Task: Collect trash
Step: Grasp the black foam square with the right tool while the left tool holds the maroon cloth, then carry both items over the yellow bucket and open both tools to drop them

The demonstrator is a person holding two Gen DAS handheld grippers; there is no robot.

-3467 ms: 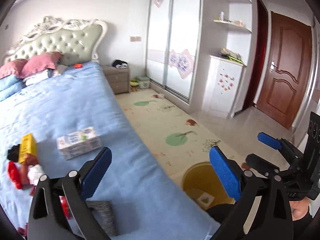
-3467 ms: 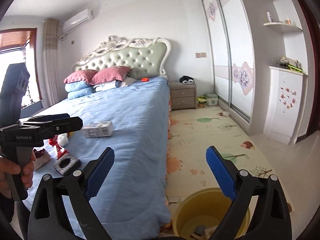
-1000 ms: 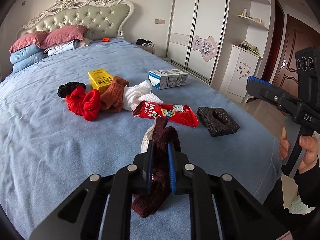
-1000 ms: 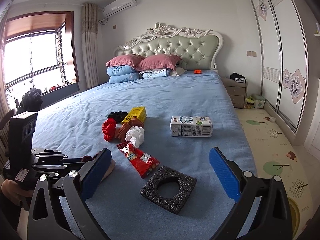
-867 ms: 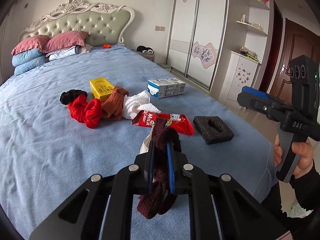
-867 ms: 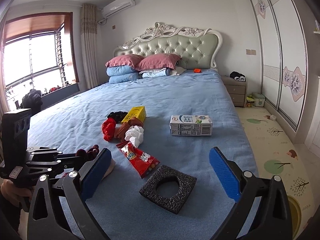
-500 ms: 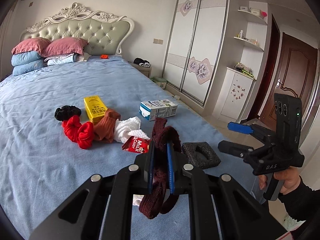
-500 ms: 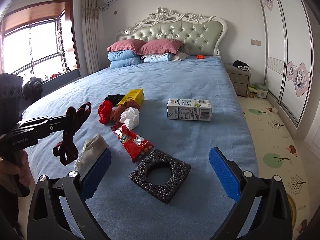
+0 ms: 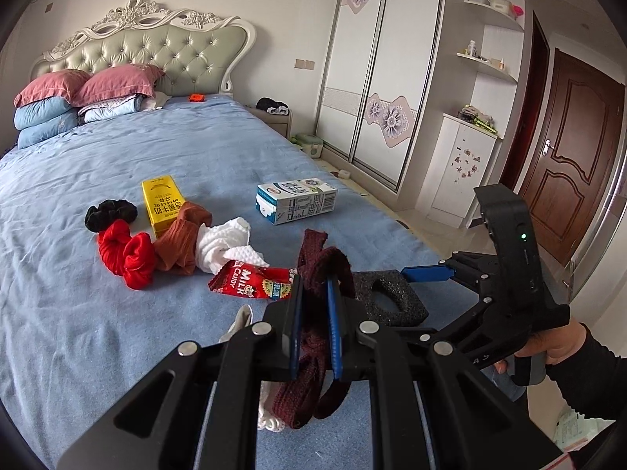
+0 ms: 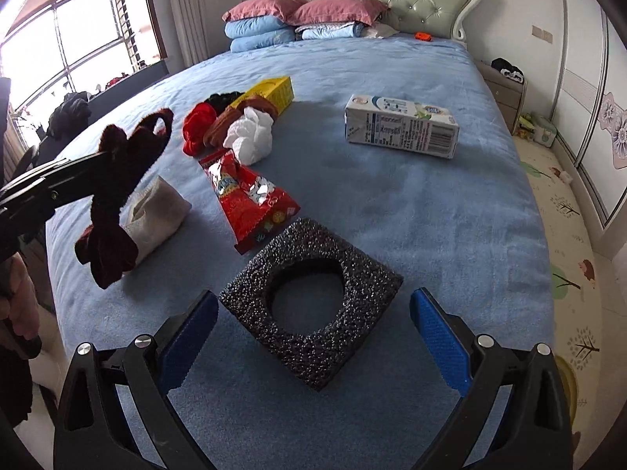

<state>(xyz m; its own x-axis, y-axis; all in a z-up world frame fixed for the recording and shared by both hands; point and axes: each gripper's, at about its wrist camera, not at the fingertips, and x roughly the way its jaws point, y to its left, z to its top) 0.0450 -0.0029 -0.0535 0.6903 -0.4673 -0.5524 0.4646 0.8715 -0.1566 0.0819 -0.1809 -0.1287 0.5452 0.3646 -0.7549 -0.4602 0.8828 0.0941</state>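
nearing foam block (image 10: 311, 309), right gripper (image 10: 313, 340) lower

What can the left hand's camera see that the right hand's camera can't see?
Only the left wrist view shows the brown door, the wall shelves and the right gripper held in a hand.

Only the right wrist view shows the window, and the left gripper from the side.

Both show the blue bed, the dark red sock pinched in the left gripper, the black foam block, the red candy wrapper, the milk carton and the yellow box.
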